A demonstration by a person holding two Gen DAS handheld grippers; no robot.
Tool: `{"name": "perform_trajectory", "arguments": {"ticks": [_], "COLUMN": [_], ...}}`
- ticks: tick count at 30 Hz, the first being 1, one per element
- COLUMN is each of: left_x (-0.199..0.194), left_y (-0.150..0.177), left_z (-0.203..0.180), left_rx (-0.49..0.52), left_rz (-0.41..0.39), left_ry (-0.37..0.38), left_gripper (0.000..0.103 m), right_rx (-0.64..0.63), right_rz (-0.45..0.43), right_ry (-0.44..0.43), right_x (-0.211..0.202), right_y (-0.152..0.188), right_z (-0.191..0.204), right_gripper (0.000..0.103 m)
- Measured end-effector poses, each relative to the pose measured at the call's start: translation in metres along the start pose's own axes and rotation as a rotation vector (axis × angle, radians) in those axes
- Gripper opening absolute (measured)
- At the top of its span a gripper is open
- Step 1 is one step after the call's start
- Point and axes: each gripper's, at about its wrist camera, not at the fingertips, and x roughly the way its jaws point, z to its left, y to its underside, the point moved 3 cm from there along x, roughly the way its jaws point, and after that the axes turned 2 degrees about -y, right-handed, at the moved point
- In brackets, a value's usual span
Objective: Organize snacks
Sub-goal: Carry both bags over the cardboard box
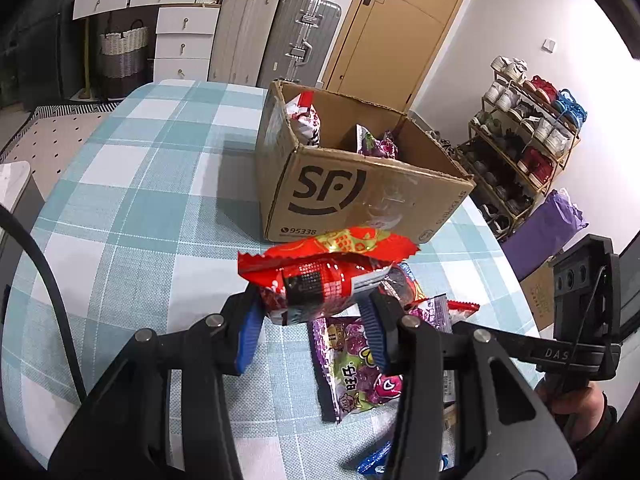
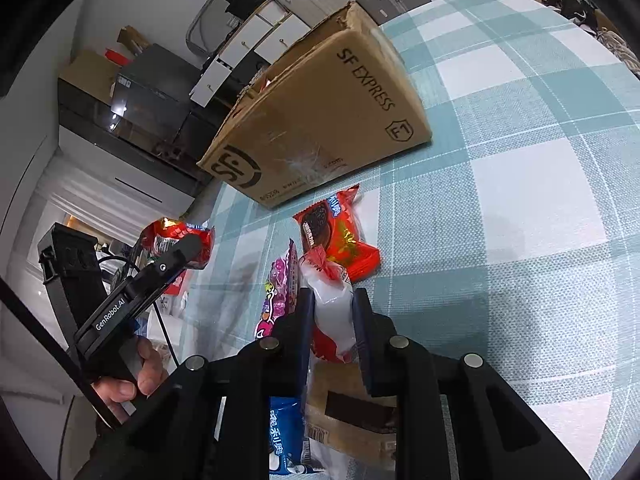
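Note:
My left gripper (image 1: pixel 316 306) is shut on a red snack packet (image 1: pixel 324 268), held above the checked tablecloth just in front of an open cardboard box (image 1: pixel 360 196). A red-and-white packet (image 1: pixel 306 120) and a purple packet (image 1: pixel 378 146) stand inside the box. My right gripper (image 2: pixel 334 300) is shut on a white-and-red packet (image 2: pixel 326 276), lifted over the loose pile. Beneath it lie a purple candy packet (image 2: pixel 280 300), a red cookie packet (image 2: pixel 336 236), a blue packet (image 2: pixel 284 432) and a brown packet (image 2: pixel 352 404). The box (image 2: pixel 320 120) stands beyond them.
The round table with its teal checked cloth (image 1: pixel 140 200) spreads left of the box. Off the table are a shoe rack (image 1: pixel 520 148), suitcases (image 1: pixel 296 40), white drawers (image 1: pixel 184 40) and a wooden door (image 1: pixel 400 20). A hand (image 2: pixel 136 376) holds the other gripper's handle.

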Motion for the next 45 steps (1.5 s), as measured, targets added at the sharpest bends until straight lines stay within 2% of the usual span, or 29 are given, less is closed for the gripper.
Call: {"name": "perform_trajectory", "arguments": {"ticks": [7,15,21,24,28,35,40,45], "left_x": [-0.002,-0.021,-0.038,-0.04,-0.033,0.018,0.064,0.095], "left_y": [-0.002,-0.016,-0.049,-0.071,-0.104,-0.155,-0.168,-0.165], "left_z": [-0.005,-0.02,-0.028,-0.032,-0.046,-0.06,-0.068,-0.075], "left_rx": [0.014,0.03,0.048,0.044,0.09,0.104,0.093,0.128], "left_rz": [-0.008,-0.06,-0.102,-0.099,-0.084,0.035,0.136,0.214], "left_ry": [0.008,0.021,0.025,0.033,0.021,0.016,0.034,0.046], "left_gripper": [0.041,0.041,0.041,0.041,0.041,0.041,0.041,0.041], "right_rx": [-0.009,-0.067,-0.093,-0.124,-0.155,-0.2,-0.172,-0.188], "right_rz": [-0.098,-0.216,-0.267,-0.288,-0.302,-0.296,-0.252,-0.207], "right_ry": [-0.044,-0.088,-0.136,-0.139,-0.122,-0.044,0.035,0.1], "right_x": [-0.026,-0.061,-0.08,-0.086,-0.086,-0.065,-0.033,-0.006], "right_y": [-0.01,-0.033,-0.068,-0.092,-0.127,-0.179,-0.204,-0.211], "right_z": [0.005,0.023,0.044,0.059,0.076,0.092,0.077,0.062], "right_gripper": [0.019,0.019,0.019,0.019,0.019,0.019,0.019,0.02]}}
